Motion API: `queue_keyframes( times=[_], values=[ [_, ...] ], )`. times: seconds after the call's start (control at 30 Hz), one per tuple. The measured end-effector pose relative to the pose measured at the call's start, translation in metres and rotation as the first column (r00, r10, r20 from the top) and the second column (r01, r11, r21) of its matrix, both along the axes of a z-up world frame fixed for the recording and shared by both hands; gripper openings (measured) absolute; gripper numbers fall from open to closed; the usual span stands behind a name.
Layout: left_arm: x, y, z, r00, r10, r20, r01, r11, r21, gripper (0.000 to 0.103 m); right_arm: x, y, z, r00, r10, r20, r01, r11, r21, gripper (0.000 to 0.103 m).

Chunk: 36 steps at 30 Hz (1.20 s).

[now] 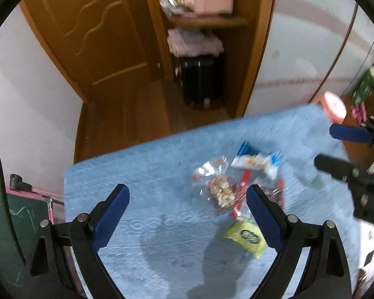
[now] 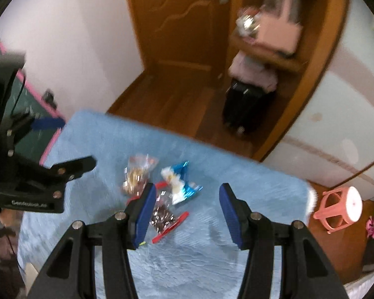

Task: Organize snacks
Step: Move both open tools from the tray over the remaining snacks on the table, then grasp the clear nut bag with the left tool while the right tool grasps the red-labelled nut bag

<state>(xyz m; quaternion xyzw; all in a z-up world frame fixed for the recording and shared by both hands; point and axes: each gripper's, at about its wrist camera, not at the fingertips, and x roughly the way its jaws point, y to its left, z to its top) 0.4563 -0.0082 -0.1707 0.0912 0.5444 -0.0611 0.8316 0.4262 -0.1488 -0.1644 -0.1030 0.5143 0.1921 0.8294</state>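
Both the left gripper and right gripper hang open, empty, over the blue cloth; snack packets blurred; pink stool at three o'clock; suitcase at twelve.

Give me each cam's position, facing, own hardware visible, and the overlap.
Left wrist: on the left gripper, tilted down at the blue mat; right gripper at frame right.
Right wrist: on the right gripper, tilted down at the same mat; left gripper at frame left.
Shared: snack packets, door, black suitcase, pink stool.

Snack packets on blue cloth, between open empty right gripper fingers.
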Motion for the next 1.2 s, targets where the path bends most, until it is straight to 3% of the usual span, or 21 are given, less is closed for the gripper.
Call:
queue_keyframes(
  times=[0.2, 0.57, 0.9, 1.07, 1.2],
  values=[
    [0.003, -0.016, -0.051, 0.997, -0.040, -0.073, 0.040, 0.999, 0.002, 0.094, -0.007, 0.021, -0.062, 0.990, 0.117, -0.081, -0.118, 0.993, -0.002, 0.053],
    [0.008, -0.026, -0.084, 0.989, -0.080, -0.126, 0.078, 0.997, -0.016, 0.094, -0.005, 0.039, -0.105, 0.967, 0.217, -0.134, -0.222, 0.975, -0.027, 0.053],
    [0.020, -0.011, -0.086, 0.987, -0.033, -0.157, 0.018, 0.995, -0.096, 0.094, -0.002, 0.032, -0.115, 0.959, 0.230, -0.164, -0.223, 0.973, 0.063, 0.053],
    [0.028, -0.012, -0.092, 0.983, -0.024, -0.180, -0.005, 0.987, -0.163, 0.094, -0.011, 0.027, -0.115, 0.953, 0.249, -0.173, -0.246, 0.969, 0.039, 0.045],
    [0.031, -0.020, -0.102, 0.982, -0.010, -0.191, -0.021, 0.987, -0.161, 0.094, -0.015, 0.016, -0.114, 0.948, 0.253, -0.193, -0.252, 0.967, 0.034, 0.043]
  ],
)
